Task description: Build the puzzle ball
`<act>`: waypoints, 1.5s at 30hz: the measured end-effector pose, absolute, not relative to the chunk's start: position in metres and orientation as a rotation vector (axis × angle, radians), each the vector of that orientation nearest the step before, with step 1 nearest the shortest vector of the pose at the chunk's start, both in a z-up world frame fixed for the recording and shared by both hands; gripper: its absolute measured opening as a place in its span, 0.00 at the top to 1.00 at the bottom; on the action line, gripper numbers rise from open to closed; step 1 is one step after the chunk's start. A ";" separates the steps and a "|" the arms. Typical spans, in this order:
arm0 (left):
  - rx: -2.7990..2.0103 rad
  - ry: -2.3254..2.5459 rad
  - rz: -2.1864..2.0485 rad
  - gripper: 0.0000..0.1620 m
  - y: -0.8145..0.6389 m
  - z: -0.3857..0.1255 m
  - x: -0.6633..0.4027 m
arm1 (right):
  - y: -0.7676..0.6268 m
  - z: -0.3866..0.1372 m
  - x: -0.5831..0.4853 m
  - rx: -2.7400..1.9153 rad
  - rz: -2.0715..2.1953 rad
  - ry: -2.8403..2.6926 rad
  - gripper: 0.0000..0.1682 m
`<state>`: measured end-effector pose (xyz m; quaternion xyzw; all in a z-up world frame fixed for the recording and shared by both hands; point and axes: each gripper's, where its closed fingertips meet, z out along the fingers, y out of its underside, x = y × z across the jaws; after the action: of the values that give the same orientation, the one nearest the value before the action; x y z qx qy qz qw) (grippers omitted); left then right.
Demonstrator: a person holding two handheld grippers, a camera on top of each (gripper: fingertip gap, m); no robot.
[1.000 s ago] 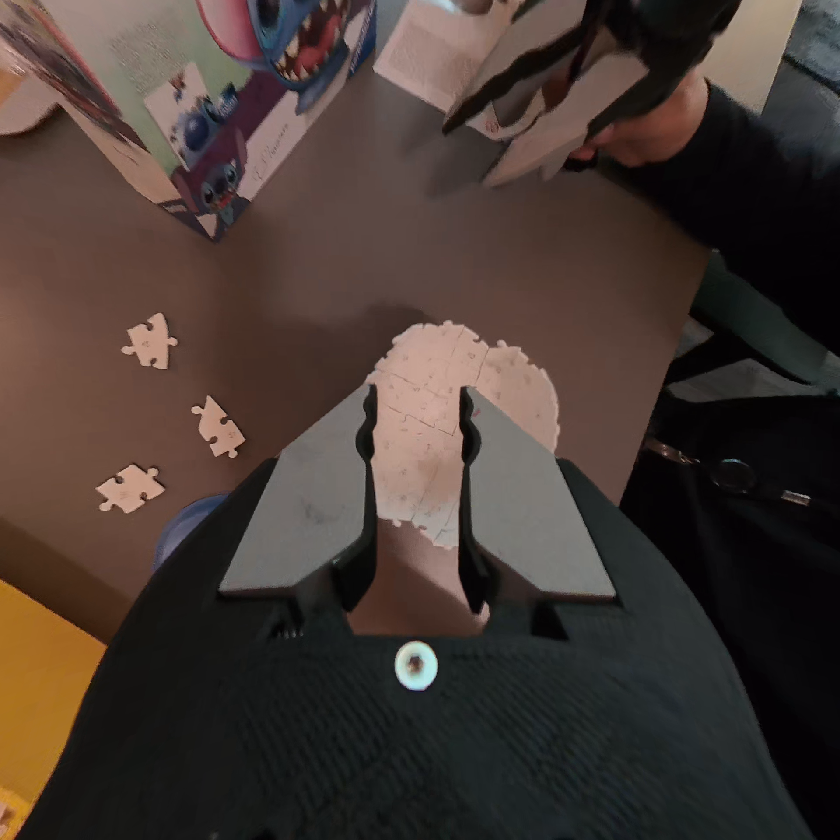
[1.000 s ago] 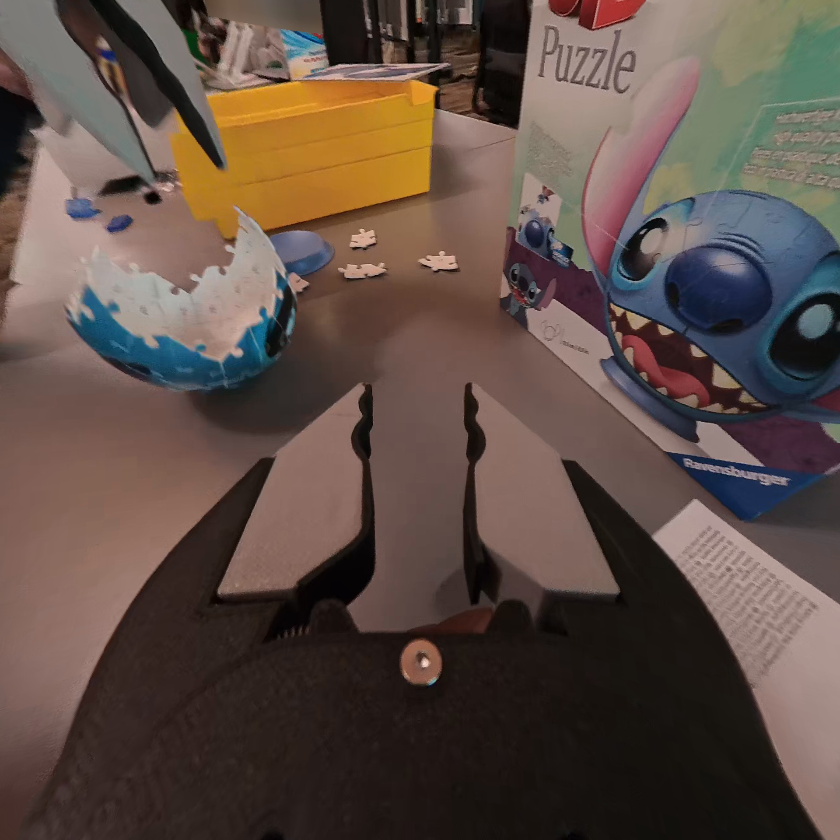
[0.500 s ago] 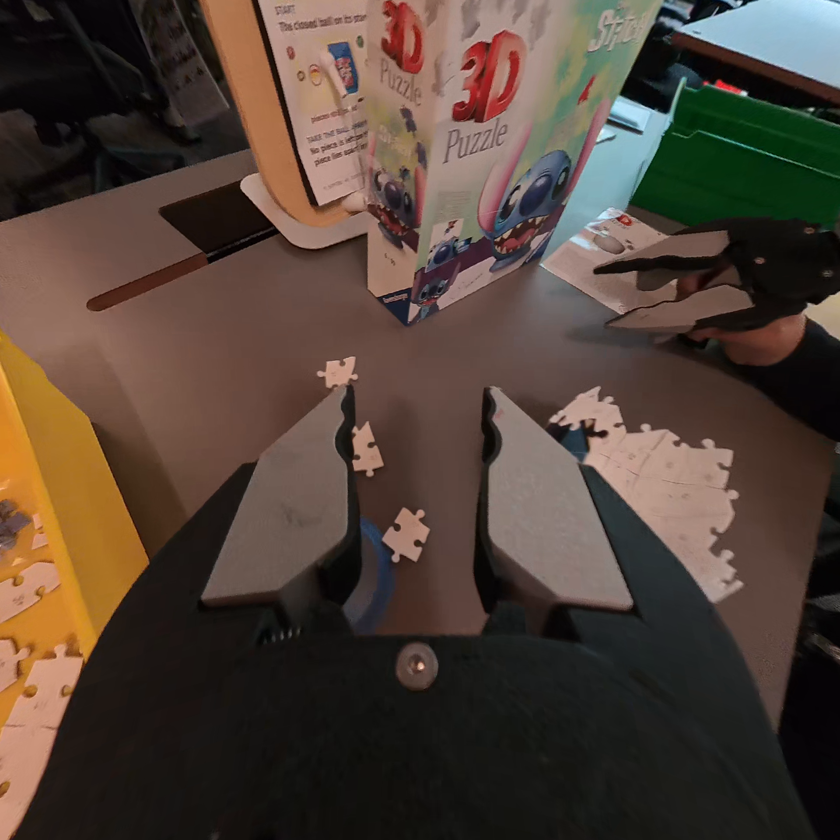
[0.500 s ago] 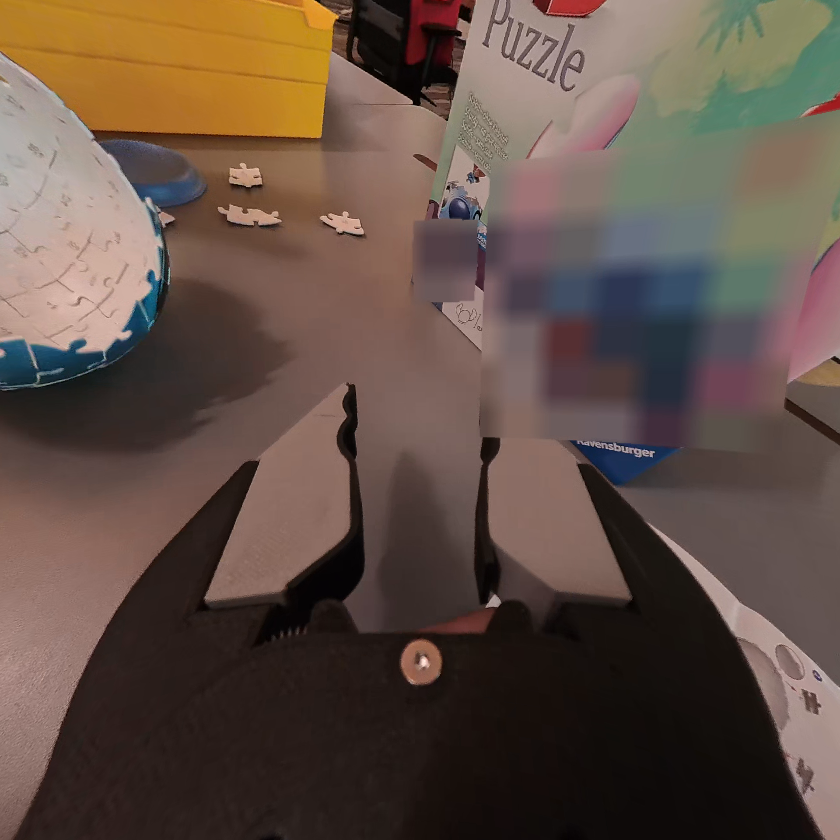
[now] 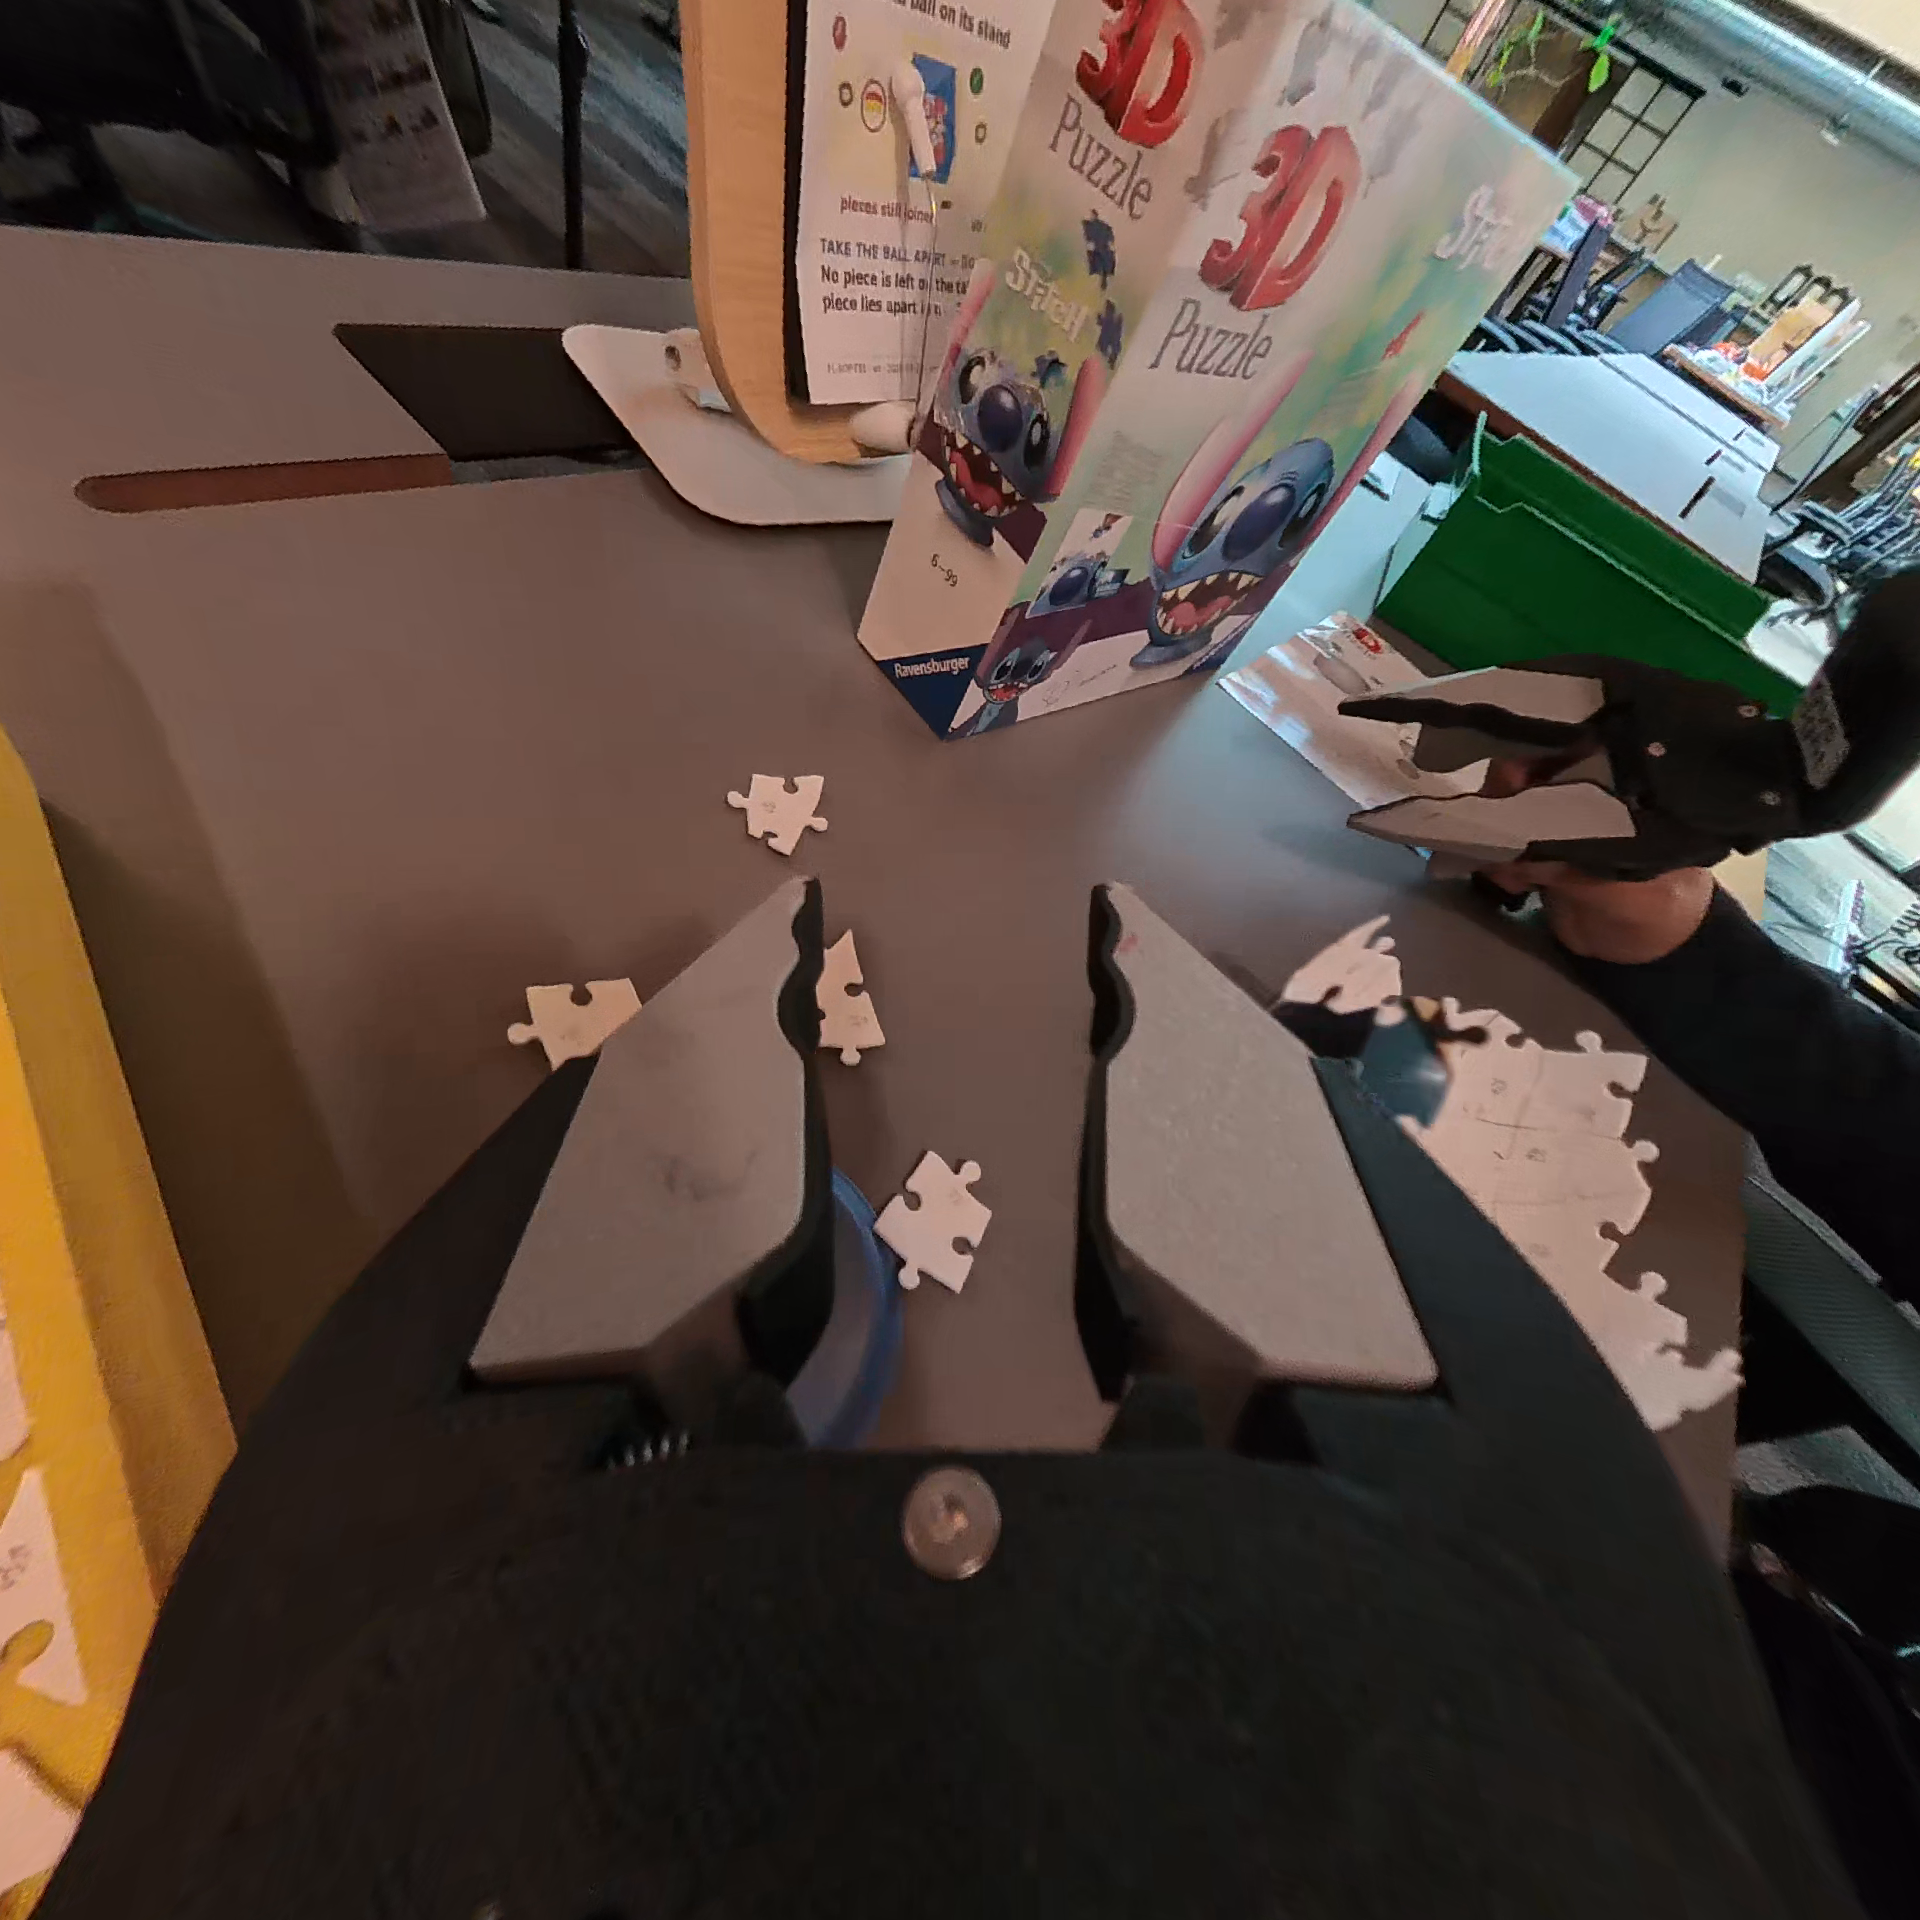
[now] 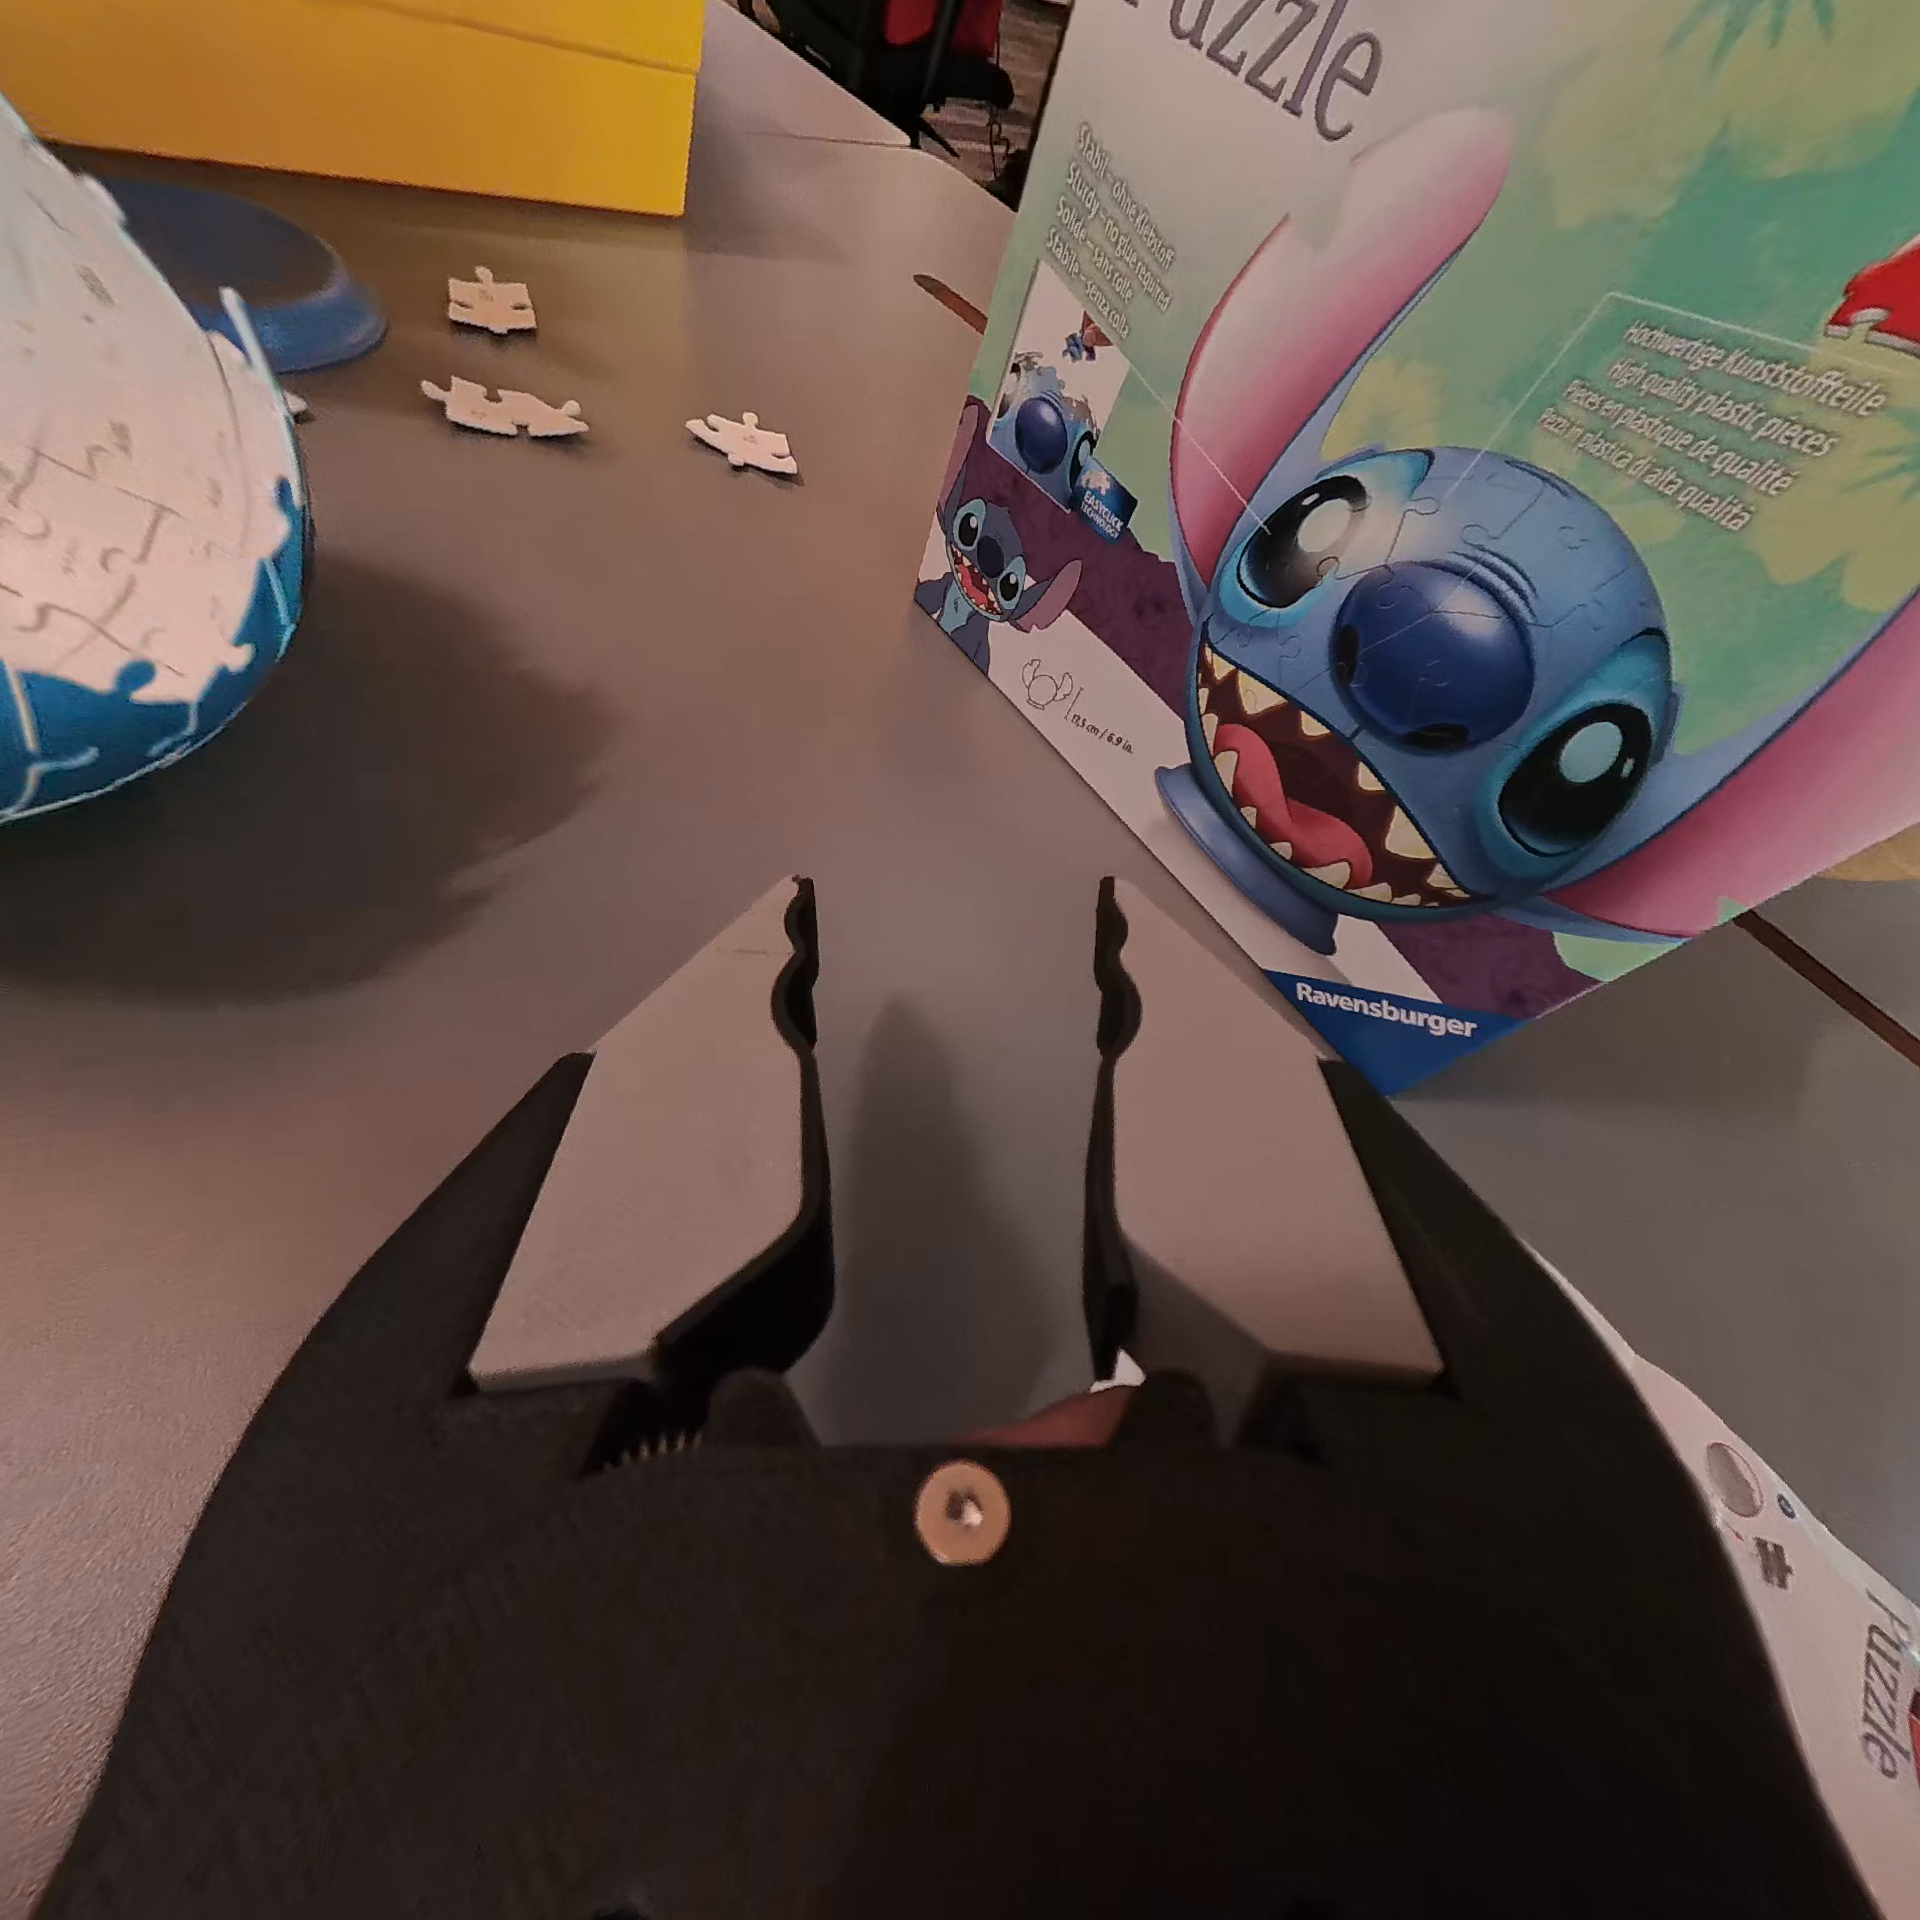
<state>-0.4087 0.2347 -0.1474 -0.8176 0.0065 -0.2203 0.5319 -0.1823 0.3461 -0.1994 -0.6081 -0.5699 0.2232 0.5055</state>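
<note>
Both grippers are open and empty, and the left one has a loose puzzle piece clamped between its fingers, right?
Not quite. The left gripper is open and clamps nothing: the loose puzzle piece lies flat on the table below the gap between its fingers, as the left wrist view shows. The right gripper is open and empty too.

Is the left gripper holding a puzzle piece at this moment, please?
No, the left gripper is open and empty above the loose puzzle pieces on the table.

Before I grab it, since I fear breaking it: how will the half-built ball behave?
The half-built ball is a thin open shell with a jagged rim, so squeezing probably pops pieces loose. Its rounded blue underside sits on the table, so a push likely rocks or rolls it. Probably light.
</note>
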 end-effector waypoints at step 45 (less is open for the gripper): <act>-2.089 0.058 -0.364 0.70 0.246 -0.185 -0.401 | 0.210 -0.138 -0.209 -1.158 1.657 -1.536 0.77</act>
<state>-0.4014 0.2461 -0.1852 -0.8593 0.0239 -0.1499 0.4885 -0.2092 0.2105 -0.1376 -0.4354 -0.5776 0.6234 0.2968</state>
